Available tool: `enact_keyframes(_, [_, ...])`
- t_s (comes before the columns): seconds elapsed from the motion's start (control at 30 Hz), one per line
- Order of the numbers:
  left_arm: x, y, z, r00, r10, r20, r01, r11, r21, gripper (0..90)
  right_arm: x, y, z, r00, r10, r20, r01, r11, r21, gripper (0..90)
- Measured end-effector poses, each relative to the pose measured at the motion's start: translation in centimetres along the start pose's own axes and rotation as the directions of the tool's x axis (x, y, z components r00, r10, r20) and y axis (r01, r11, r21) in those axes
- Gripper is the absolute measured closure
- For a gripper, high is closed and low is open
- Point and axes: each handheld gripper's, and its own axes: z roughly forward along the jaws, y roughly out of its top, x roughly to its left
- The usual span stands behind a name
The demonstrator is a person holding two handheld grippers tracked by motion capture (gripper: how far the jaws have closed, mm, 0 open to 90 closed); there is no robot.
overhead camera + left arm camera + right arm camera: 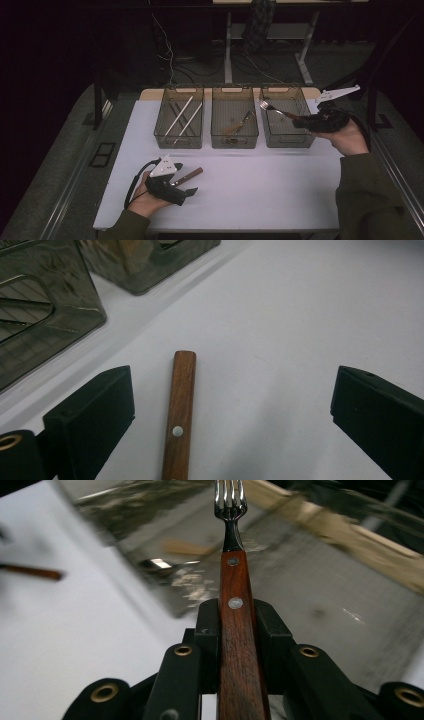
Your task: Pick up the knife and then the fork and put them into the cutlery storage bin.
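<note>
White worktop is spreading under dim light, with a dark floor and trailing cables lying beyond its far edge. Three smoky see-through bins are standing in a row along that far edge. Toward the near left corner, the left gripper is resting low over the surface in the person's left hand, its jaws standing wide apart and gripping nothing. A wooden handle is lying flat on the worktop between those jaws, touching neither, with a metal rivet showing on it. At the far edge, the left bin is holding pale chopsticks lying slantwise. The middle bin is holding a wooden-handled utensil; whether it is a spoon cannot be told. Over the right bin, near the far right corner, the right gripper is hanging above the rim, its jaws closed tight on the wooden handle of a fork. That fork is pointing its tines away toward the bin's inside, held in the air and touching no bin wall.
</note>
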Motion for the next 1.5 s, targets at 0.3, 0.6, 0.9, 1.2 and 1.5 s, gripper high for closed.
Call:
enact_keyframes(0.3, [0.2,0.1,0.1,0.9999,-0.011,0.001,0.011,0.9999,0.001,0.0,-4.8,-0.2,0.6,0.9818,0.162,0.098,-0.163,0.987,-0.004,74.8])
enact_keyframes(0.6, [-0.2,0.1,0.4,0.9998,0.008,0.018,-0.009,0.9997,0.021,0.0,-6.3,-0.4,4.5,0.9644,0.21,0.161,-0.229,0.967,0.112,74.8])
enact_keyframes(0.9, [-0.3,0.1,0.4,0.9994,0.015,0.032,-0.016,0.9997,0.017,0.0,-5.7,0.0,7.6,0.9649,0.169,0.201,-0.212,0.953,0.214,74.7])
enact_keyframes(1.2, [-0.3,0.1,0.6,0.9985,0.01,0.054,-0.011,0.9996,0.025,0.0,-5.6,0.0,8.5,0.9645,0.166,0.206,-0.213,0.949,0.234,74.5])
enact_keyframes(1.5, [-0.3,0.1,0.5,0.9987,0.008,0.051,-0.01,0.9996,0.026,0.0,-5.8,-0.3,7.9,0.9637,0.151,0.22,-0.195,0.962,0.19,54.9])
